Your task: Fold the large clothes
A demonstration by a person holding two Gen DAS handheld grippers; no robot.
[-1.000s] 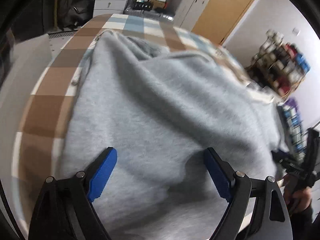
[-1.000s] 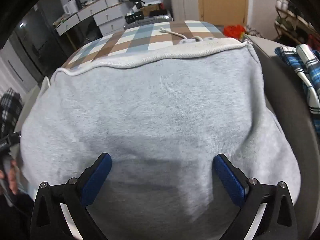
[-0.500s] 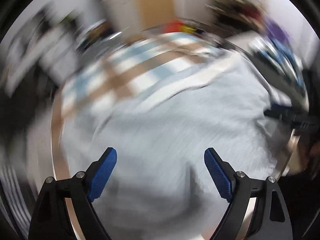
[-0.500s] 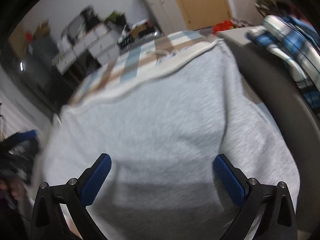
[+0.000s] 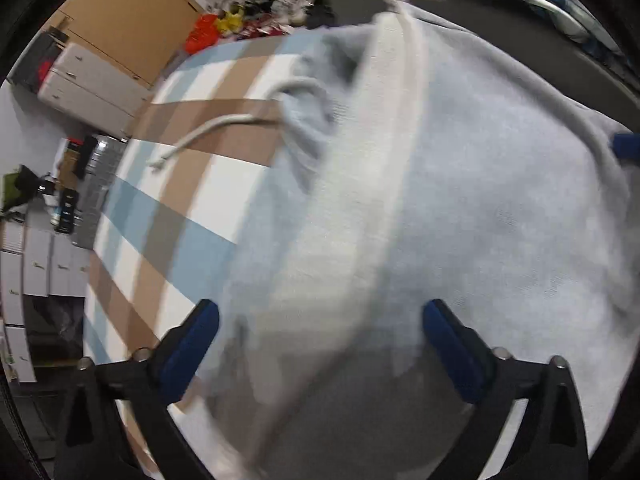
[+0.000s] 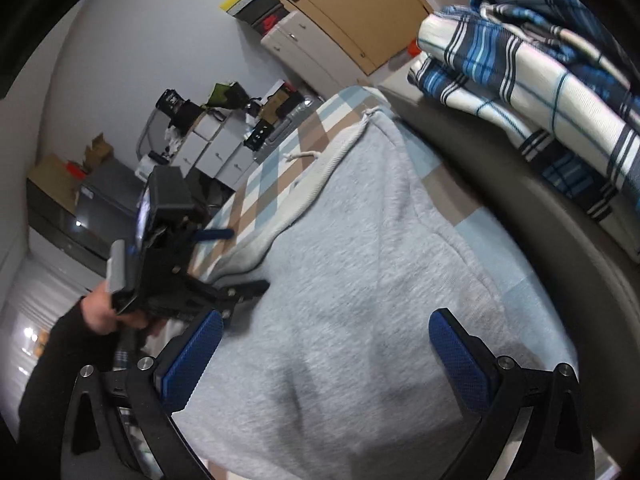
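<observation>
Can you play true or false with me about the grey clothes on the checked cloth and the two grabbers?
1. The grey garment lies on a checked cloth. True.
2. The left gripper is squeezing the garment. False: its jaws stand wide, just opened further, with cloth below but not pinched.
3. A white drawstring lies out on the checked cloth. True.
4. The right gripper is shut tight. False: its jaws are open over the garment.
5. The blue plaid clothes are red. False: they are blue and white.
</observation>
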